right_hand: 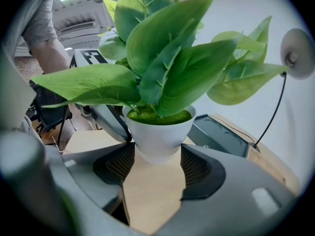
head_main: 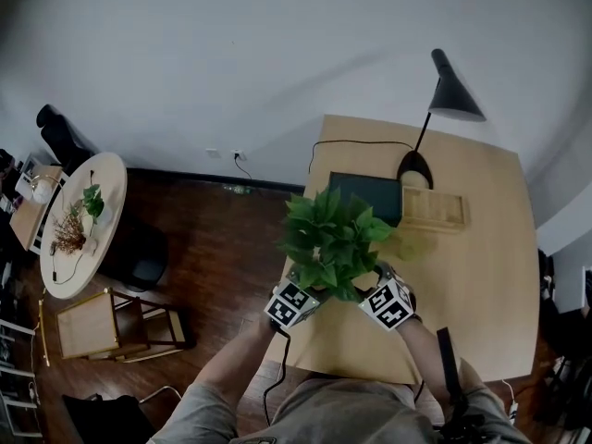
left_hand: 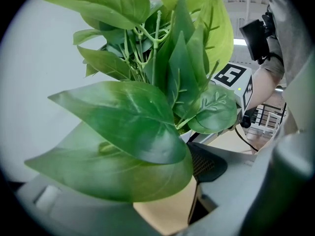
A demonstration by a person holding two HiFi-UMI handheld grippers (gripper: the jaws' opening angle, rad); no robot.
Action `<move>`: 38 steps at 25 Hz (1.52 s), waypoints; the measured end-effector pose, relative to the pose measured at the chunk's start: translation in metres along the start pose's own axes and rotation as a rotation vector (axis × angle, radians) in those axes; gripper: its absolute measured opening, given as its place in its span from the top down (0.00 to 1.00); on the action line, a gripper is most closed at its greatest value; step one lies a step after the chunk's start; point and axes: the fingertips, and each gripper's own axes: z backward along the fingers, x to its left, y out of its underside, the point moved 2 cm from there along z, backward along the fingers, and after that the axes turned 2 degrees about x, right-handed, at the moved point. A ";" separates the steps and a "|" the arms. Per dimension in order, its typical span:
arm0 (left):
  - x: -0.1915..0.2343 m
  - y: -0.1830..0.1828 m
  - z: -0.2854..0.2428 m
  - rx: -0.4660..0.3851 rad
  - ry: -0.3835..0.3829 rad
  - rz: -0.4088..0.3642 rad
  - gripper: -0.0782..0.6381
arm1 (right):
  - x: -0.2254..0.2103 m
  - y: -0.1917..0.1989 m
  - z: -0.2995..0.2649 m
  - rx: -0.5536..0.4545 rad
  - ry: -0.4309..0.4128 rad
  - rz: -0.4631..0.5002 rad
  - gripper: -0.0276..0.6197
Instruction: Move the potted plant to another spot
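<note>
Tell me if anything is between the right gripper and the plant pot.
Nothing visible stands in the way. The white pot sits directly between the right gripper's pads and appears to touch both. Its leaves spread above the jaws, not in the gap.

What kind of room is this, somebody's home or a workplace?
Probably a small office or studio, possibly a home. A wooden desk has a black desk lamp on it and a potted plant at its near edge. A round side table stands near the white wall, and the floor is dark wood.
</note>
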 end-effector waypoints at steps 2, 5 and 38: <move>0.010 0.010 0.003 0.007 -0.003 0.016 0.42 | 0.004 -0.004 -0.014 0.002 -0.014 0.004 0.49; 0.021 0.022 0.004 0.019 -0.003 0.034 0.42 | 0.007 -0.004 -0.030 0.015 -0.033 -0.002 0.50; 0.069 0.053 -0.040 0.011 -0.034 0.007 0.42 | -0.018 0.022 -0.104 0.018 -0.028 -0.042 0.50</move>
